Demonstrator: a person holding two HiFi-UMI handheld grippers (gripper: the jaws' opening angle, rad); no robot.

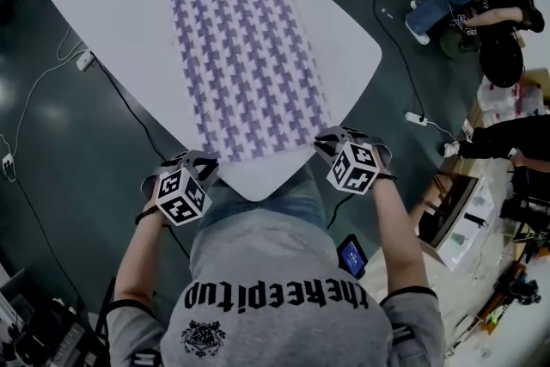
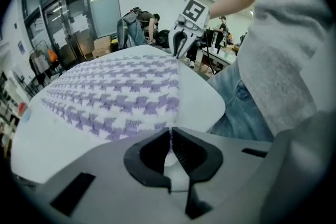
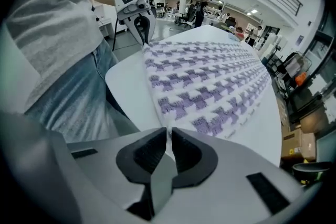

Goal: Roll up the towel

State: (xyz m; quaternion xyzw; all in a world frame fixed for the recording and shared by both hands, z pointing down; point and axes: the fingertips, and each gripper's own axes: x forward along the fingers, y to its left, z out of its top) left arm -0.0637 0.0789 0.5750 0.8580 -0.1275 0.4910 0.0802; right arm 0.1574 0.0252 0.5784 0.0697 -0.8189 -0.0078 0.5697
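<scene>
Head view first: the towel (image 1: 245, 47), purple-and-white houndstooth, is lying flat and fully spread along the white table (image 1: 94, 0), its near short edge running just inside the table's near end. The left gripper (image 1: 209, 161) is sitting at the towel's near-left corner and the right gripper (image 1: 326, 142) at the near-right corner, both pointing steeply down, with the person standing right at the table's end.

Over to the left gripper view: the jaws are pressed almost together, and a thin sliver of purple-and-white cloth is showing in the slit between the dark pads, so this one is pinching the towel's corner (image 2: 169, 126). The rest of the towel (image 2: 115, 94) is stretching away flat, and the other gripper (image 2: 178, 44) is standing at the far corner of the same edge.

Right gripper view now: same picture mirrored. The jaws are nearly closed on the towel's corner (image 3: 167, 126), the fabric is running out flat beyond, and the left gripper (image 3: 143, 34) is planted at the opposite corner.

So no roll has formed yet; this looks like the opening grab. To do it well, both corners should be lifting together and only slightly, then turning over away from the person so the first fold is landing tight and square to the long sides. Both ends need to be travelling evenly; if one is leading, the roll is going to cone. The bite on each corner looks shallow, so tugging hard is risking a slip.
</scene>
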